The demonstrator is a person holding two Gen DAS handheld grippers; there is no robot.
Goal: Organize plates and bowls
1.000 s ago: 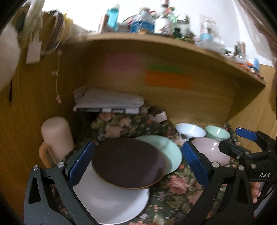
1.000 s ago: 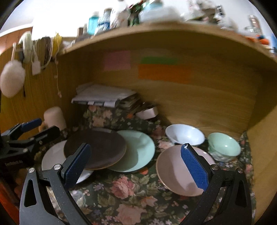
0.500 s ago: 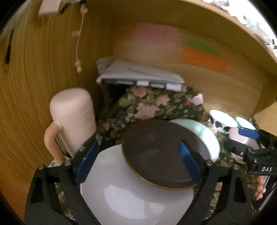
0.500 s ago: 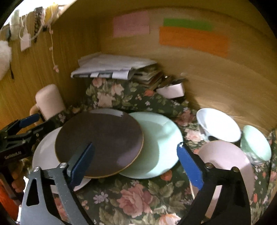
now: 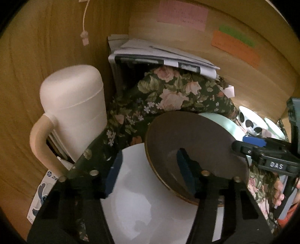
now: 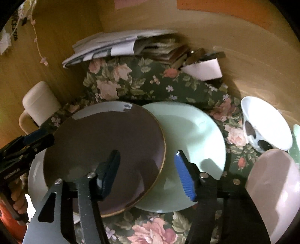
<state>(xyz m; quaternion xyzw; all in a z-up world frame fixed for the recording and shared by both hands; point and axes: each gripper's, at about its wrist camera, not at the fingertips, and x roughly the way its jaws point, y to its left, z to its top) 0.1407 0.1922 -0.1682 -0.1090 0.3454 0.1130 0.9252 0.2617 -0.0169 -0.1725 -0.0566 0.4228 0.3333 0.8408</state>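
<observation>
Brown plate (image 6: 105, 150) overlaps white plate (image 5: 150, 206) and green plate (image 6: 191, 150). Both grippers — left (image 5: 150, 172), right (image 6: 148, 172) — straddle its opposite rims, jaws closing, nothing clamped yet; likely a two-handed lift for stacking.

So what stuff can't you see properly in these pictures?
- White plate: in both views the brown plate and the grippers cover much of it.
- Mint bowl: left wrist view, half hidden behind the right gripper; cut by the edge in the right wrist view.
- Pink sticky note: left wrist view, writing too small to read.
</observation>
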